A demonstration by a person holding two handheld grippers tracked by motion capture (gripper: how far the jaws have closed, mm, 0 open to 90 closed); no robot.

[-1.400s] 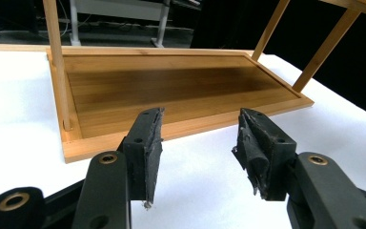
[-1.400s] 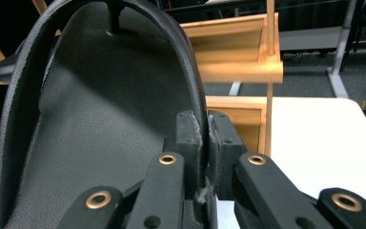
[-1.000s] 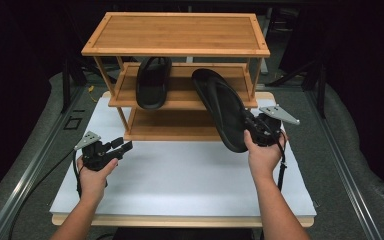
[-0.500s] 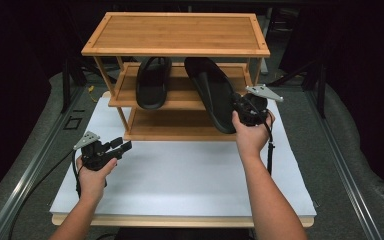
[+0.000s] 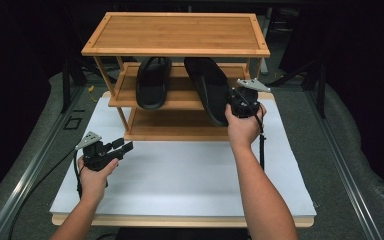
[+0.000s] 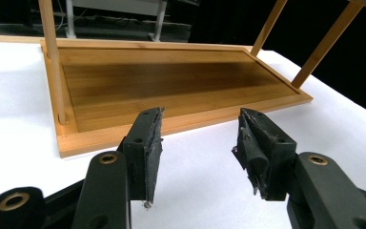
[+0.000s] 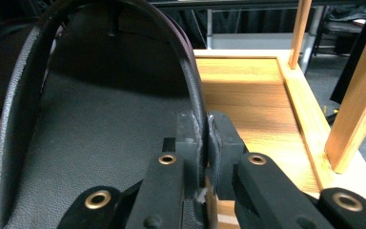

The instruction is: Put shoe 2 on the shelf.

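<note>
From above, the left gripper (image 5: pixel 122 148) sits nearest, low over the white board (image 5: pixel 190 170), held in the left hand (image 5: pixel 94 172). Its jaws stand wide apart and hold nothing. The left gripper view shows what the high view cannot: the gap between the two black jaws is empty, with white board under them and the bottom shelf (image 6: pixel 171 90) of the wooden rack (image 5: pixel 177 35) just ahead. That shelf is bare, so there is lots of room on it. The white board in front of the rack is bare too, between the two arms.

Farther on, the right hand (image 5: pixel 242 127) holds the right gripper (image 5: pixel 240 102) up at the front of the middle shelf (image 5: pixel 180 100). The high view shows the black sandal (image 5: pixel 207 87) lying at a slant, its far end on the middle shelf and its near end sticking out past the front edge. The right gripper view shows the grip up close: the jaws are squeezed almost shut on the sandal's side edge (image 7: pixel 196 102), and the sole rises to the left. To the right there is open wood up to the shelf rim and a rack post (image 7: pixel 360 95).

Farthest back, a second black sandal (image 5: pixel 153 82) lies flat on the left part of the middle shelf, near the first one but apart.
</note>
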